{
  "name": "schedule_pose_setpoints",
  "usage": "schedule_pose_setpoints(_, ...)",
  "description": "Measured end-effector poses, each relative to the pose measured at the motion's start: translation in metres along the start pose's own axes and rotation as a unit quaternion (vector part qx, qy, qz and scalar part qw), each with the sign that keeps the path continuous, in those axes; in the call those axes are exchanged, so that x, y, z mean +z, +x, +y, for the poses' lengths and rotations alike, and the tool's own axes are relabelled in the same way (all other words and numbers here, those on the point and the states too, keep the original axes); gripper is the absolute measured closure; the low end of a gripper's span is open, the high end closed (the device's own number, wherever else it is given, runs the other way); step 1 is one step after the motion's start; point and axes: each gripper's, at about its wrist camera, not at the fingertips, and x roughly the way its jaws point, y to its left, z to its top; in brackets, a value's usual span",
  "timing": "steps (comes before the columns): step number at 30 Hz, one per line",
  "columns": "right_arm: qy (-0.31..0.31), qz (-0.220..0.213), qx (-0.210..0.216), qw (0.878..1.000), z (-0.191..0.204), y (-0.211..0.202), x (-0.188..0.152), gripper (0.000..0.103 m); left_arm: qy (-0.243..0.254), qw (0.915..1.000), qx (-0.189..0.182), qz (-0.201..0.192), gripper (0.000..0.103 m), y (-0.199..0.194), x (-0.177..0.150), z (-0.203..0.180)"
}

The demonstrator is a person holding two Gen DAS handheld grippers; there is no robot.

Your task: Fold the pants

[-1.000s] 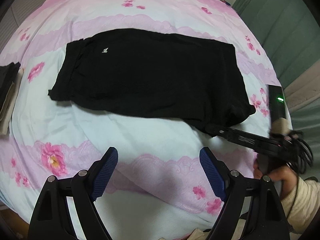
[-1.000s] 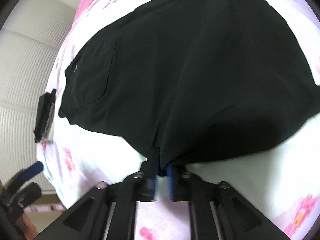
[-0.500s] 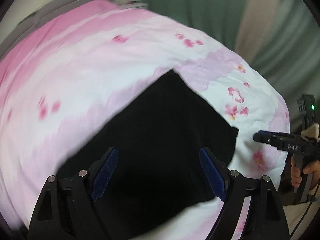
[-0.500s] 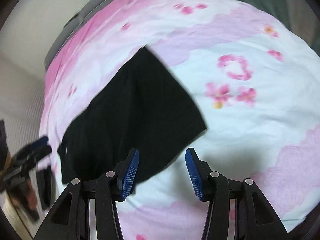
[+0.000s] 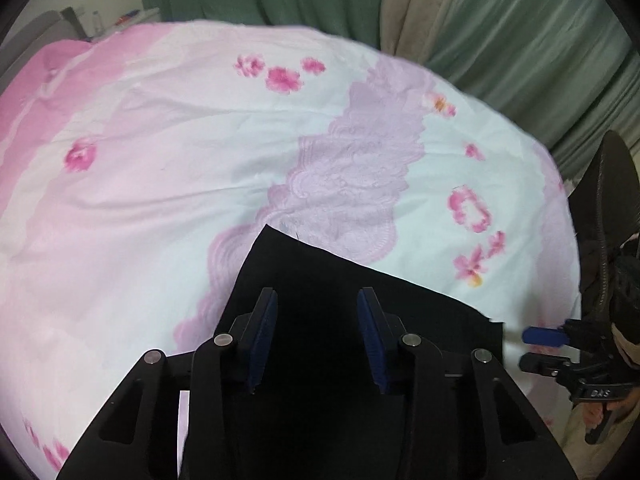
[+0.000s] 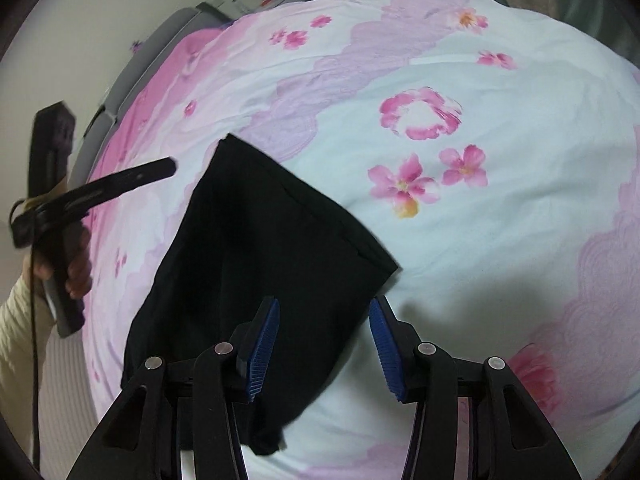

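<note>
Your left gripper [image 5: 316,336] and right gripper [image 6: 323,342] both gape wide, holding nothing. The black pants [image 6: 256,248] lie flat on the pink flowered bedspread [image 6: 500,240], beneath your 2 grippers.

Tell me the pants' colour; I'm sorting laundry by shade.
Plain black pants, no visible print; best seen in the right wrist view.

The right gripper [image 6: 324,340] no longer pinches the black pants [image 6: 256,256]; its blue fingers [image 6: 264,340] now stand apart, above the cloth's corner. The left gripper [image 5: 318,336] is now over the pants [image 5: 340,308] instead of the pink bedsheet [image 5: 160,160], and its fingers [image 5: 262,336] are closer together.
</note>
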Motion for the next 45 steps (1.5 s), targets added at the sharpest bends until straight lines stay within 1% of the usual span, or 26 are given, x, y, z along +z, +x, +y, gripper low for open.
schedule_pose_setpoints(1,0.007,-0.002,0.000,1.000,-0.002,0.003,0.000,0.058,0.007,0.9999,0.008,0.007,0.062,0.007,0.003,0.001)
schedule_pose_setpoints(3,0.024,-0.001,-0.004,1.000,-0.008,0.008,0.001,0.060,0.015,0.9994,0.025,0.017,0.064,0.020,0.010,0.004)
schedule_pose_setpoints(6,0.047,0.002,-0.002,0.999,-0.017,0.016,0.003,0.063,0.012,0.9992,0.036,0.011,0.064,0.025,0.016,0.009)
schedule_pose_setpoints(9,0.056,0.005,0.003,0.998,-0.020,0.020,0.003,0.065,0.015,0.9990,0.037,0.017,0.064,0.032,0.020,0.010)
schedule_pose_setpoints(13,0.058,0.007,0.008,0.998,-0.019,0.028,0.007,0.067,0.036,0.9975,0.039,0.046,0.064,0.046,0.020,0.008)
schedule_pose_setpoints(15,0.055,0.011,0.003,0.998,-0.018,0.034,0.008,0.067,0.034,0.9974,0.039,0.051,0.075,0.049,0.020,0.009)
schedule_pose_setpoints(17,0.060,0.017,-0.001,0.998,-0.020,0.038,0.009,0.068,0.023,0.9978,0.035,0.052,0.097,0.049,0.019,0.014)
schedule_pose_setpoints(18,0.061,0.019,-0.003,0.998,-0.021,0.039,0.009,0.070,0.020,0.9979,0.034,0.051,0.101,0.048,0.020,0.015)
schedule_pose_setpoints(20,0.064,0.022,-0.009,0.998,-0.025,0.042,0.008,0.083,0.014,0.9985,0.036,0.038,0.101,0.042,0.022,0.017)
schedule_pose_setpoints(21,0.062,0.022,-0.010,0.998,-0.025,0.042,0.009,0.093,0.011,0.9990,0.035,0.024,0.101,0.035,0.025,0.018)
schedule_pose_setpoints(23,0.050,0.015,-0.014,0.999,-0.023,0.040,0.011,0.096,0.000,0.9993,0.036,-0.003,0.101,0.024,0.032,0.022)
schedule_pose_setpoints(24,0.047,0.008,-0.017,0.999,-0.022,0.037,0.012,0.097,-0.009,0.9991,0.037,-0.017,0.101,0.019,0.038,0.026)
schedule_pose_setpoints(25,0.046,-0.001,-0.019,0.999,-0.021,0.034,0.014,0.097,-0.012,0.9990,0.038,-0.020,0.101,0.019,0.042,0.028)
schedule_pose_setpoints(27,0.041,-0.012,-0.025,0.999,-0.019,0.030,0.020,0.098,-0.010,0.9982,0.056,-0.019,0.101,0.024,0.051,0.030)
schedule_pose_setpoints(29,0.040,-0.017,-0.032,0.999,-0.020,0.030,0.026,0.098,-0.006,0.9984,0.055,-0.012,0.101,0.027,0.053,0.029)
schedule_pose_setpoints(30,0.039,-0.017,-0.032,0.999,-0.020,0.030,0.027,0.098,-0.001,0.9986,0.052,-0.009,0.101,0.027,0.052,0.028)
schedule_pose_setpoints(32,0.039,-0.017,-0.034,0.998,-0.022,0.031,0.030,0.098,0.000,0.9996,0.029,0.002,0.101,0.026,0.050,0.027)
schedule_pose_setpoints(33,0.037,-0.015,-0.034,0.999,-0.023,0.032,0.030,0.098,0.002,0.9997,0.024,0.007,0.099,0.025,0.048,0.027)
schedule_pose_setpoints(34,0.034,-0.012,-0.039,0.999,-0.023,0.033,0.029,0.098,0.009,0.9996,0.022,0.014,0.093,0.025,0.046,0.026)
schedule_pose_setpoints(35,0.032,-0.008,-0.044,0.998,-0.024,0.035,0.028,0.098,0.020,0.9992,0.029,0.019,0.086,0.025,0.043,0.025)
schedule_pose_setpoints(37,0.038,-0.001,-0.048,0.998,-0.028,0.038,0.026,0.098,0.029,0.9985,0.036,0.029,0.085,0.028,0.040,0.023)
schedule_pose_setpoints(39,0.044,0.004,-0.047,0.998,-0.032,0.041,0.026,0.098,0.040,0.9976,0.029,0.048,0.084,0.036,0.035,0.019)
schedule_pose_setpoints(40,0.044,0.006,-0.047,0.998,-0.033,0.041,0.026,0.098,0.044,0.9974,0.028,0.051,0.081,0.037,0.034,0.019)
schedule_pose_setpoints(42,0.040,0.007,-0.048,0.998,-0.032,0.042,0.026,0.098,0.049,0.9965,0.034,0.059,0.077,0.044,0.030,0.017)
schedule_pose_setpoints(44,0.037,0.008,-0.048,0.998,-0.031,0.042,0.026,0.098,0.048,0.9959,0.038,0.066,0.076,0.051,0.029,0.017)
schedule_pose_setpoints(45,0.036,0.008,-0.048,0.998,-0.031,0.042,0.026,0.098,0.050,0.9954,0.048,0.066,0.076,0.055,0.029,0.018)
